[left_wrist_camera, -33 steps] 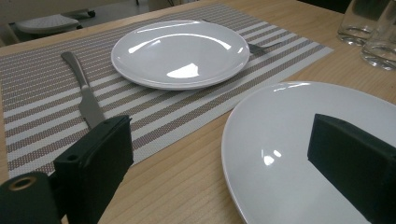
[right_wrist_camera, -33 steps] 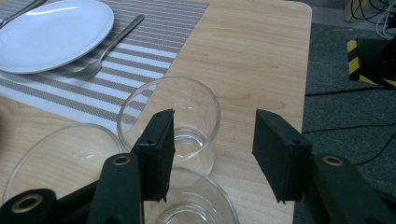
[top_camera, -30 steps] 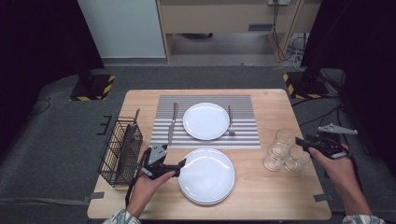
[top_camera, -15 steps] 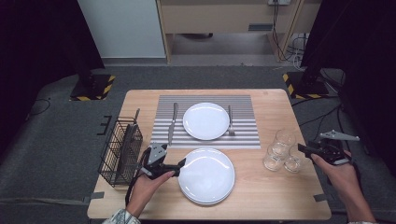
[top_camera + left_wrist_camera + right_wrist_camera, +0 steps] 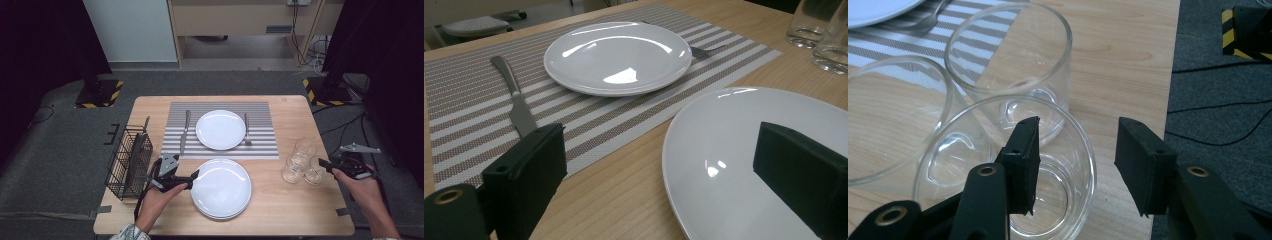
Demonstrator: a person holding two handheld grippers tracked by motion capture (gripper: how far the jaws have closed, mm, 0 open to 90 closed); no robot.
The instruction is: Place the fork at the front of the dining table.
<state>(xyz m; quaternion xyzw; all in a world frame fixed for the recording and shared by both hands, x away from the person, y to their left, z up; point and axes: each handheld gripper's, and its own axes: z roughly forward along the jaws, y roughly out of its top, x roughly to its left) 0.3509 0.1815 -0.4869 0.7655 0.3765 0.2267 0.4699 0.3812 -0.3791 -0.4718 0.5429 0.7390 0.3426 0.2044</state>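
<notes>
While its jaws have just been closing, right hand-held gripper [image 5: 1075, 165] straddling nearest glass [image 5: 998, 165] rim, not pinching yet, left hand-held gripper [image 5: 664, 175] wide open around near plate [image 5: 724, 150] edge

**Glasses and plate on the surface**

Three clear empty glasses [image 5: 303, 162] stand upright, clustered and touching near the right edge; the nearest one [image 5: 1013, 170] has its rim between open jaws; a white plate [image 5: 221, 187] lies flat, front centre.
</notes>
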